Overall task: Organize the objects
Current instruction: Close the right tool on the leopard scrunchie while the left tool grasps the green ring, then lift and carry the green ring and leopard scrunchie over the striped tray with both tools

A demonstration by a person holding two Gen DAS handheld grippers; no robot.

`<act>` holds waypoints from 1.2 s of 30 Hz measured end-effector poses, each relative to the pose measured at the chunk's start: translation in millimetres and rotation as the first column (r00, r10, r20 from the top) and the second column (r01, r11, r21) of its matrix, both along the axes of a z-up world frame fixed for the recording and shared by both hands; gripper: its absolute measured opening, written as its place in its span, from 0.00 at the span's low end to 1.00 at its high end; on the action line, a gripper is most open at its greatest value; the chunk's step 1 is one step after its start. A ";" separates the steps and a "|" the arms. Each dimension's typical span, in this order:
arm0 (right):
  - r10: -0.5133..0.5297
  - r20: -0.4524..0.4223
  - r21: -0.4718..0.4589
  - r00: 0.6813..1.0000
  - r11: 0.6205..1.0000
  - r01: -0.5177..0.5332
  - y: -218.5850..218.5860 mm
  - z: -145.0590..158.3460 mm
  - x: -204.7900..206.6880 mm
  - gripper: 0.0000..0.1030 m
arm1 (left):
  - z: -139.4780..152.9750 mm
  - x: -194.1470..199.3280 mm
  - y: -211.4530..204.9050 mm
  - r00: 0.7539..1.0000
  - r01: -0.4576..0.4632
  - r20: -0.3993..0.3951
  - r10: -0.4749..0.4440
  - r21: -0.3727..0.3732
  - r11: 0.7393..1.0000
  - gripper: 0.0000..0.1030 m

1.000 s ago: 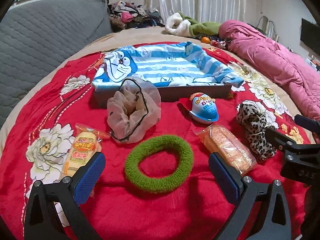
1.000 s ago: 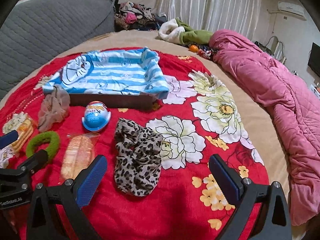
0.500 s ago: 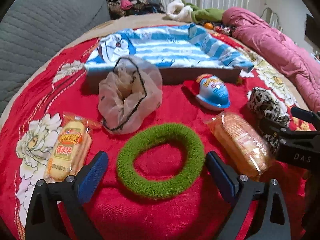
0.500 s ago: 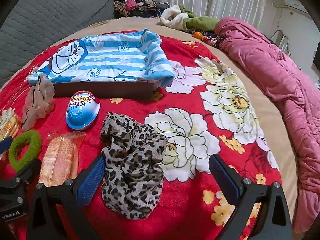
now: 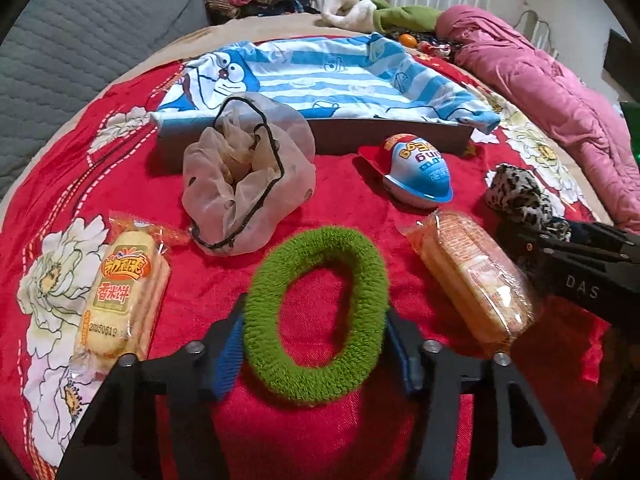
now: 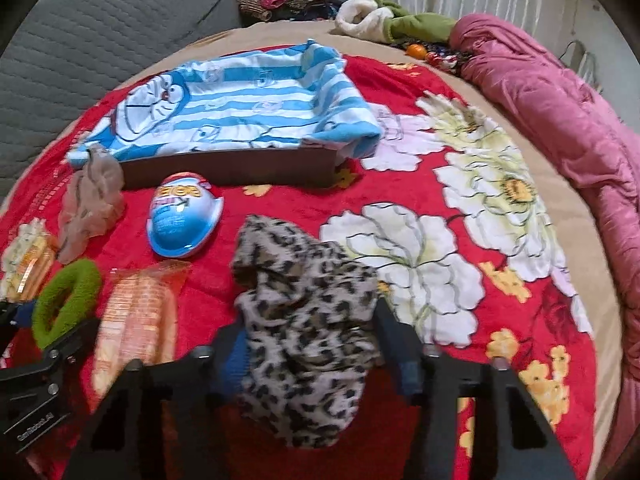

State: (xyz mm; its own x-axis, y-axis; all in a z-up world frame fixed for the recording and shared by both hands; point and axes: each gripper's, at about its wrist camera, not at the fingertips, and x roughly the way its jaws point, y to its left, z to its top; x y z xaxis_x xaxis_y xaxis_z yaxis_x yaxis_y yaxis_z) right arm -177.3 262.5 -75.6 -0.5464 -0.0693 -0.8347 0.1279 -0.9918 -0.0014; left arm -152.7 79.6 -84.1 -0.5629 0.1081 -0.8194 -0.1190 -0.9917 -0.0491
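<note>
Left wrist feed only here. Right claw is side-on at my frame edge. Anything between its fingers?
Observer: Yes. In the right wrist view, the leopard-print fabric scrunchie sits between the fingers of the right claw. Its jaws are closing and both pads touch the fabric.
Operator: All of it inside?
Observer: No. The far part bulges out past the fingertips, and the near part lies back between the finger arms.
Operator: Anything on the far side of it from me?
Observer: Only the red flowered blanket. No loose item lies on that side.
</note>
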 end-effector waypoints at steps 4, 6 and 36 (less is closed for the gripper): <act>0.023 0.002 -0.016 1.000 1.000 -0.023 -3.6 1.4 2.5 0.28 | 2.2 2.0 -1.3 1.000 0.016 -0.002 -0.015 0.018 1.000 0.35; 0.028 -0.005 -0.020 1.000 0.999 -0.028 -4.7 3.6 4.6 0.22 | 2.8 2.7 -2.9 1.000 0.019 -0.001 -0.019 0.025 1.000 0.28; 0.050 -0.088 -0.032 0.995 0.998 -0.053 -23.4 52.2 58.1 0.17 | 54.5 40.9 -16.3 0.994 0.001 -0.113 0.004 0.043 0.999 0.23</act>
